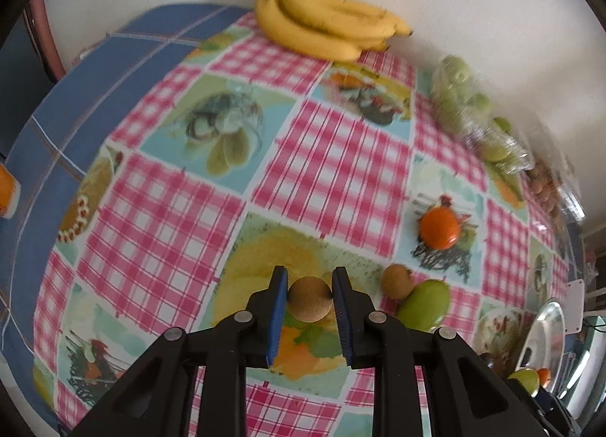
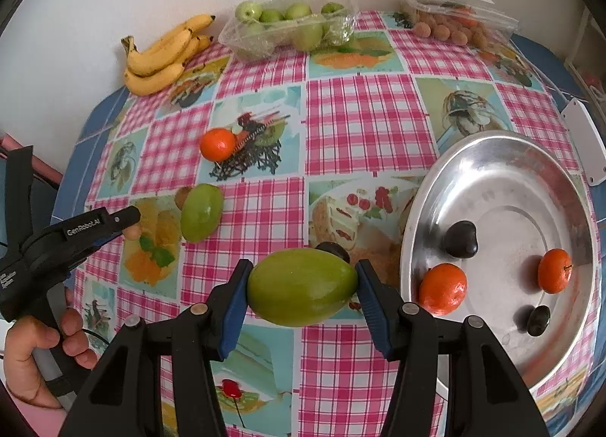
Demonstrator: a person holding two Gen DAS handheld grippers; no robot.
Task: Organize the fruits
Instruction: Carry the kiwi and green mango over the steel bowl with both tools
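Low in the frame, the right gripper [image 2: 301,287] clamps a green mango [image 2: 301,287], its long axis crosswise between the pads. Just right, a metal plate [image 2: 492,156] holds two tangerines and two dark fruits. At left, the left gripper [image 1: 310,298] is closed on a small brown fruit [image 1: 310,298]. Beyond lie a second mango [image 2: 201,213], a tangerine [image 2: 217,144] and, upper left, bananas [image 2: 163,54].

Tablecloth [image 2: 341,126]: pink/white check w/ pale-blue food-print squares, navy border. Bananas [image 1: 325,28]: yellow, brown flecks. Apples [image 2: 288,22]: green, clear pkg. Mangoes [image 2: 301,287] [image 1: 426,304]: green. Tangerines [image 1: 439,228] [image 2: 442,288] [image 2: 554,270]: orange. Small round fruit [image 1: 310,298]: tan-brown. Plums [image 2: 460,240]: near-black. Metal dish [image 2: 503,156]: silver. Gripper pads [image 2: 231,308]: blue; bodies black.
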